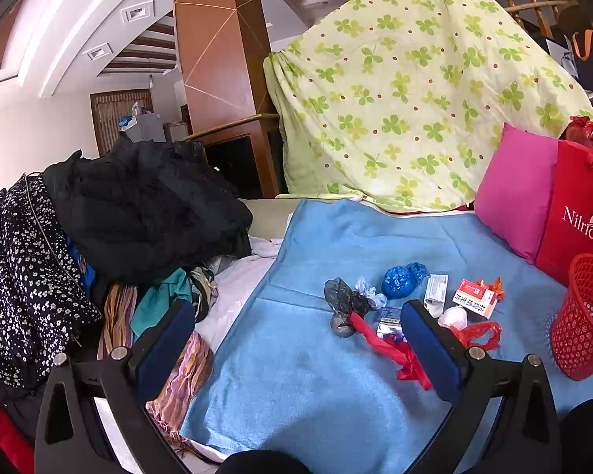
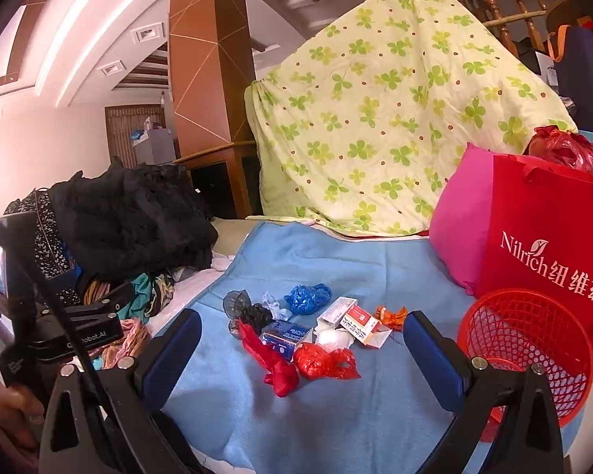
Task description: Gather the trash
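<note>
Trash lies in a heap on a blue blanket [image 1: 296,375]: a blue plastic wad [image 1: 399,281], a black bag [image 1: 342,296], a red plastic strip [image 1: 387,349], a red-and-white box [image 1: 476,298], a white box [image 1: 435,294] and a white wad [image 1: 452,316]. The right wrist view shows the same heap, with a crumpled red bag [image 2: 324,361] and a blue box [image 2: 286,335]. A red mesh basket [image 1: 585,316] [image 2: 529,347] stands at the right. My left gripper [image 1: 296,345] is open above the blanket, short of the heap. My right gripper [image 2: 302,355] is open, with the heap between its fingers' line of sight.
A pile of dark clothes [image 1: 138,213] and scarves sits on the left. A green-flowered quilt [image 1: 415,98] rises behind. A pink pillow [image 1: 514,193] and a red paper bag [image 2: 549,252] stand at the right, behind the basket. The left gripper's body [image 2: 59,335] shows in the right wrist view.
</note>
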